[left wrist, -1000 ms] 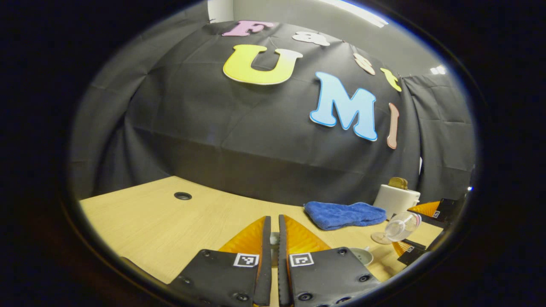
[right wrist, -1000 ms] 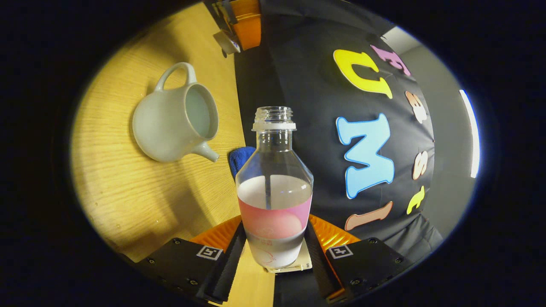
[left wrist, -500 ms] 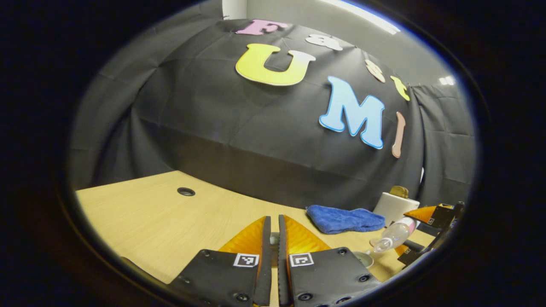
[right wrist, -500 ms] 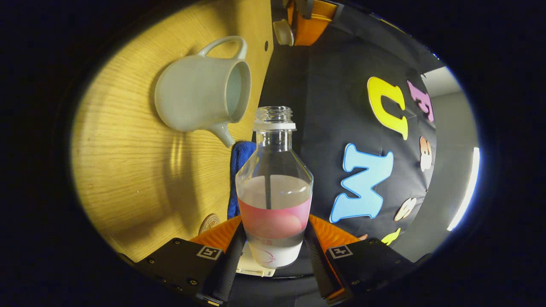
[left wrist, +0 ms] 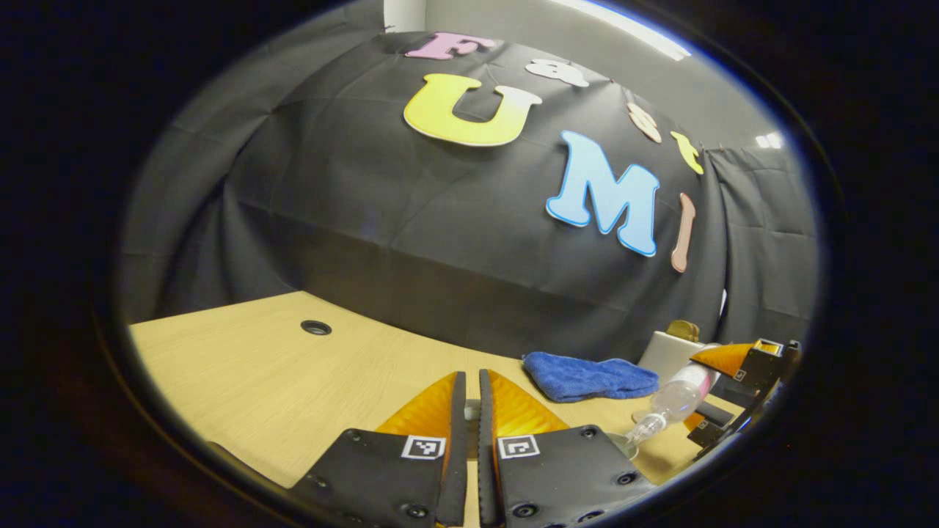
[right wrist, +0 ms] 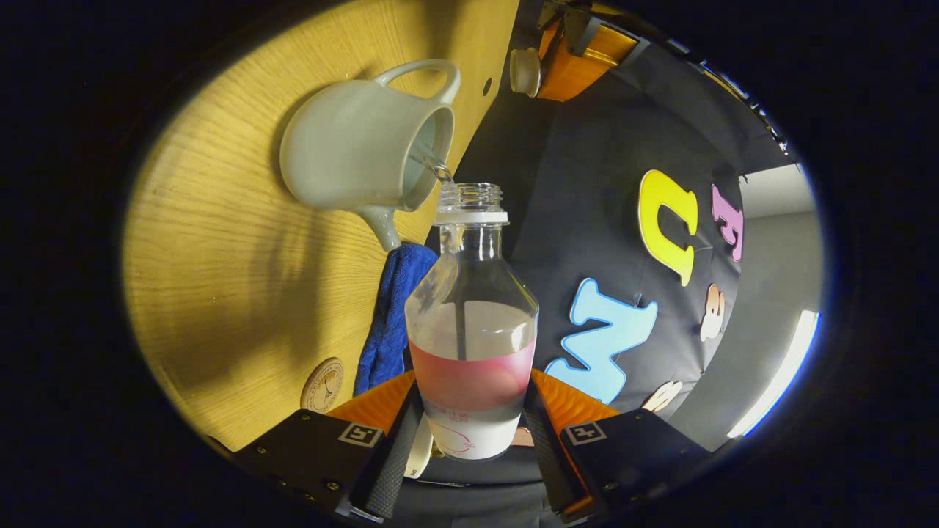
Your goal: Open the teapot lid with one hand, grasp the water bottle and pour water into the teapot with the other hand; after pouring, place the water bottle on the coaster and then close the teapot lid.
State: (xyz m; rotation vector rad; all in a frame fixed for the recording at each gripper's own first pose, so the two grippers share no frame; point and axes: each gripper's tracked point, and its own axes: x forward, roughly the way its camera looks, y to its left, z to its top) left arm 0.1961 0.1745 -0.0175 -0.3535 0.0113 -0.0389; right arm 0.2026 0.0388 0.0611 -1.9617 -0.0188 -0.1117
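My right gripper [right wrist: 473, 396] is shut on the clear water bottle [right wrist: 471, 323], which has a pink label and no cap. The bottle is tipped, and a thin stream of water [right wrist: 434, 166] runs from its mouth into the open pale teapot [right wrist: 352, 150] on the wooden table [right wrist: 213, 271]. In the left gripper view the tilted bottle [left wrist: 673, 402] hangs over the teapot's rim [left wrist: 623, 444] at the lower right. My left gripper [left wrist: 469, 381] is shut on the teapot lid [right wrist: 524, 71], held up beyond the pot. A round coaster [right wrist: 323, 385] lies beside the cloth.
A blue cloth [left wrist: 590, 375] lies on the table behind the teapot, seen also as the cloth [right wrist: 389, 323] in the right gripper view. A white box [left wrist: 671, 350] with a brown thing on top stands by the wall. A cable hole [left wrist: 315, 327] sits far left.
The bottle has tipped further toward the teapot and its mouth now reaches the opening, with water flowing. The left gripper has stayed almost still, holding the lid.
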